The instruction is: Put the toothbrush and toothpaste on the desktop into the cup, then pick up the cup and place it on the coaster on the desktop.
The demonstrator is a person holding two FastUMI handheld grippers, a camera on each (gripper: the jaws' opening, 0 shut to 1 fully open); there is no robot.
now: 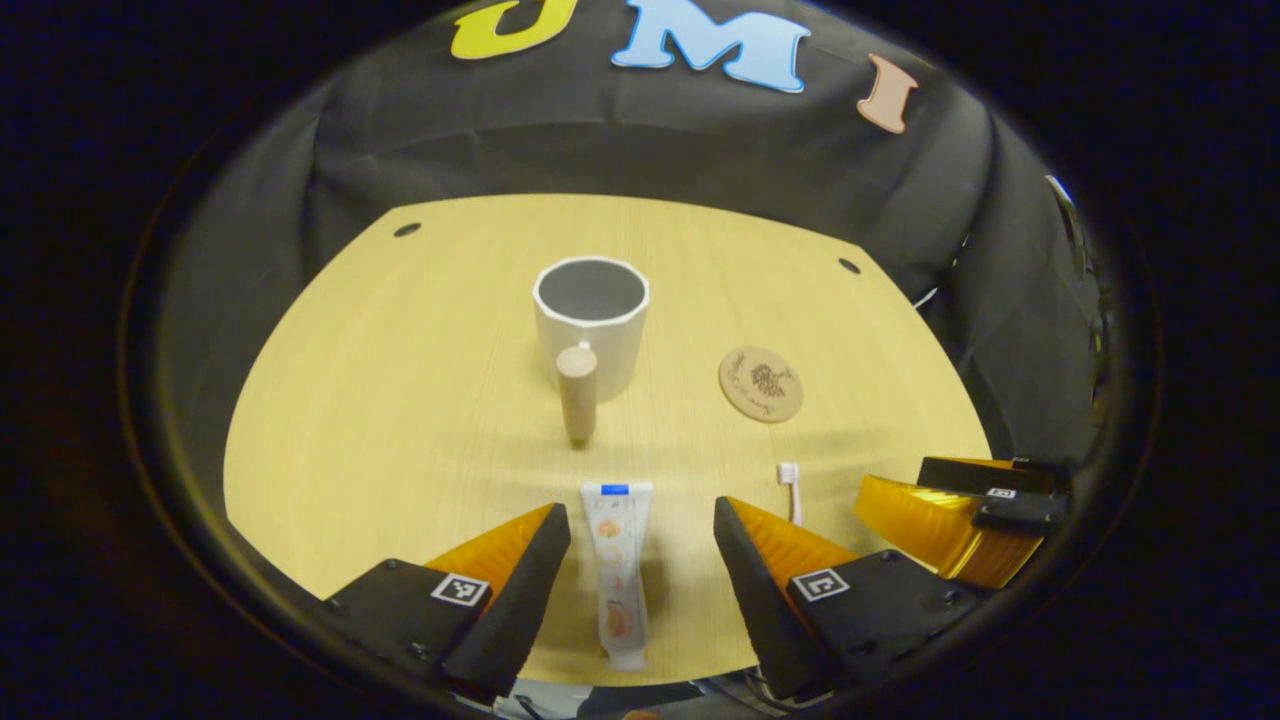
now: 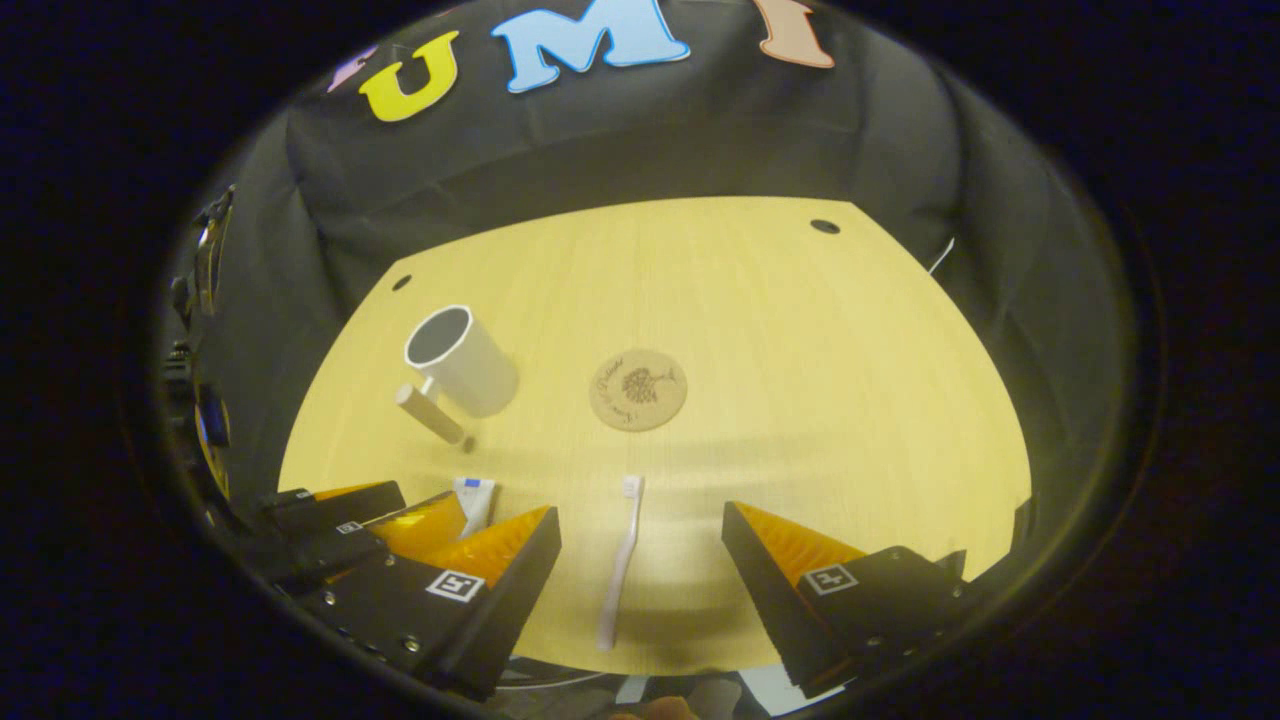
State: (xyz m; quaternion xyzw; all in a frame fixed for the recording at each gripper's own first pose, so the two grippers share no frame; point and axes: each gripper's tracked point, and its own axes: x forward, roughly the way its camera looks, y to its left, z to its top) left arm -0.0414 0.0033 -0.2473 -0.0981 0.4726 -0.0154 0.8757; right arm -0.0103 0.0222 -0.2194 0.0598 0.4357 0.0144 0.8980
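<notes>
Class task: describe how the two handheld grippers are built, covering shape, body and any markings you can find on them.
Each gripper, left and right, has two wedge-shaped fingers tapering to a point, with ribbed sloping backs, mounted on dark blocky bodies with small screws. Every finger base carries a small square black-and-white marker tag. No cables are visible on them.

On my tabletop point(image 1: 400, 400) I count one cup point(image 1: 592, 325), one coaster point(image 1: 761, 384), one toothpaste tube point(image 1: 618, 570) and one toothbrush point(image 2: 620, 560). I hold two grippers.
</notes>
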